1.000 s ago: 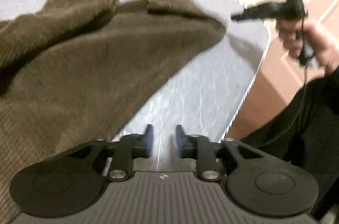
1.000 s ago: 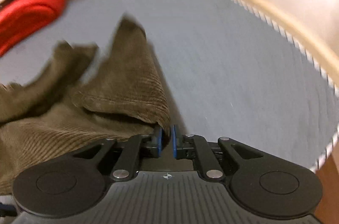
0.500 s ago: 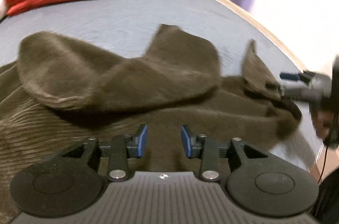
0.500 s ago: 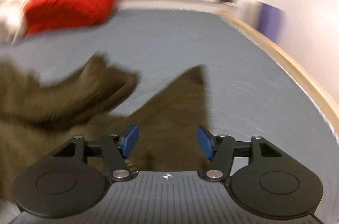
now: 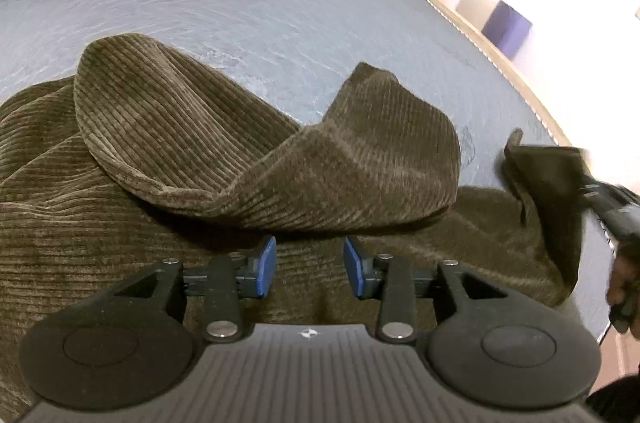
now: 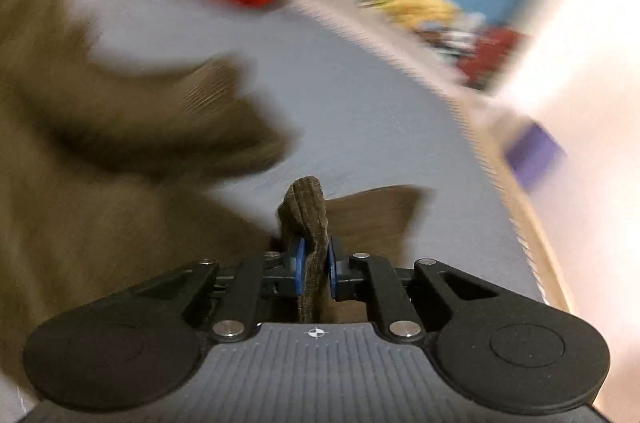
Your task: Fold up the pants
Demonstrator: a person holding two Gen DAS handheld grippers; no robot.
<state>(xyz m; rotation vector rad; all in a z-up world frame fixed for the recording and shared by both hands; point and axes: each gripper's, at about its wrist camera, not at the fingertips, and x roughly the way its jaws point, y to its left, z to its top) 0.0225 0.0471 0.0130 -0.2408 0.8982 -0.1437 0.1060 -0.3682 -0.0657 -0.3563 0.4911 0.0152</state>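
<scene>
Left wrist view: brown corduroy pants [image 5: 168, 143] lie bunched on the grey-blue bed [image 5: 280, 23], one leg flopped over the rest. Left gripper [image 5: 310, 265] has swung from the bed edge to above the cloth; jaws part-open and widening, empty.

Right wrist view, blurred: right gripper [image 6: 314, 265] had let go half a second ago, now its jaws pinch a pants edge. Likely regrasping to straighten before folding. No readable writing or brands.
</scene>
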